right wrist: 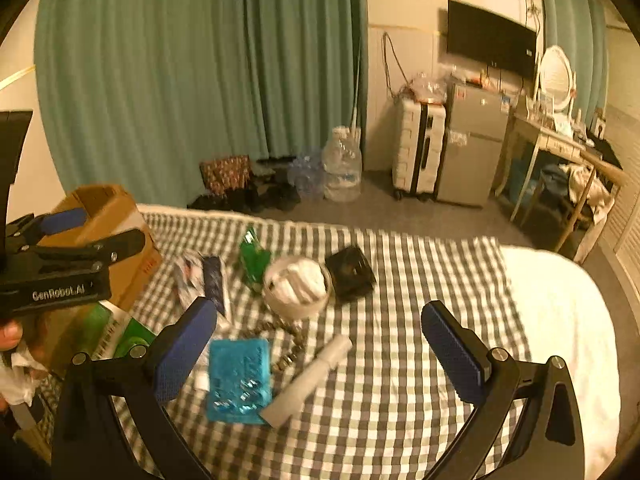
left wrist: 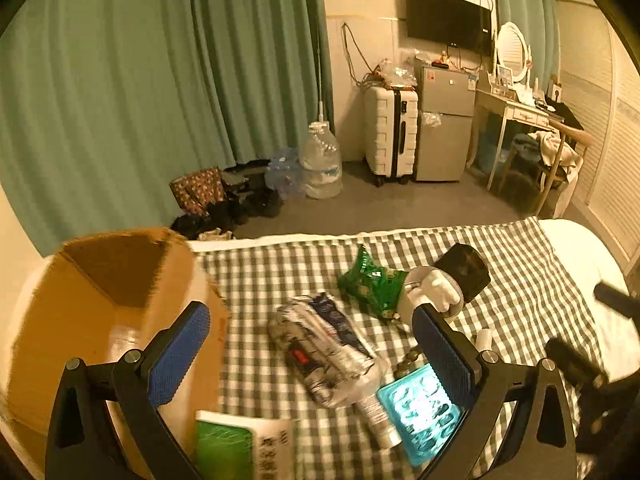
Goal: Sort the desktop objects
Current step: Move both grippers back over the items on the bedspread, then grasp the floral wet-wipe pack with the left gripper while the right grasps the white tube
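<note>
Everything lies on a checked cloth (right wrist: 400, 320) spread over a bed. My left gripper (left wrist: 312, 356) is open above a crinkled white and blue packet (left wrist: 324, 352), and nothing is held. To its left stands an open cardboard box (left wrist: 108, 312). My right gripper (right wrist: 320, 356) is open and empty over a white tube (right wrist: 308, 380), with a teal blister pack (right wrist: 240, 380) beside it. Further back are a green snack bag (right wrist: 254, 258), a white bowl (right wrist: 298, 284) and a small black box (right wrist: 350, 270). A green book (left wrist: 228, 448) leans by the carton.
In the right wrist view the left gripper (right wrist: 114, 226) hovers in front of the box, held by a hand (right wrist: 8, 336). Beyond the bed stand a water jug (right wrist: 342, 168), a suitcase (right wrist: 418, 148), a small fridge (right wrist: 472, 144) and a dressing table (right wrist: 560, 148). Bare white bedding (right wrist: 560, 320) lies to the right.
</note>
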